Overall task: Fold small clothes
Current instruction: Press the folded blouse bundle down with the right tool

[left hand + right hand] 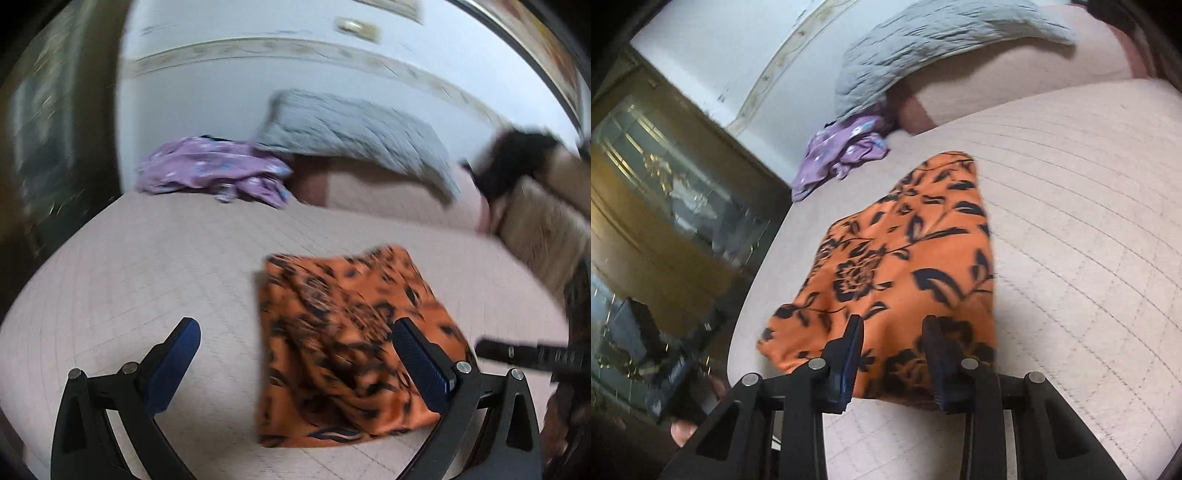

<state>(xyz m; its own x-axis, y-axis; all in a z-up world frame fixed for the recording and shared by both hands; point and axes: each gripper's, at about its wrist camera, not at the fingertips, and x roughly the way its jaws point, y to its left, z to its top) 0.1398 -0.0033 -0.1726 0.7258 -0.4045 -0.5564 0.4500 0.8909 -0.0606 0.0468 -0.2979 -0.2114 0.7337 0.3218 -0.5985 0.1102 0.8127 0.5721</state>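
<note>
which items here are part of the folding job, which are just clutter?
In the job:
- orange floral cloth, flat on the quilted bed
- right gripper, open over its near edge
- left gripper, open beside it

Lying about:
- purple garment, crumpled (may be next)
- grey pillow
- glass cabinet

Even, soft indoor light; no hard shadows on the bed (147,266). Both views motion-blurred, heaviest in the left wrist view over the orange cloth (343,347). Fisheye bends the wall (207,96) and darkens corners. Glints smear on the cabinet glass (665,177) left of the bed.
</note>
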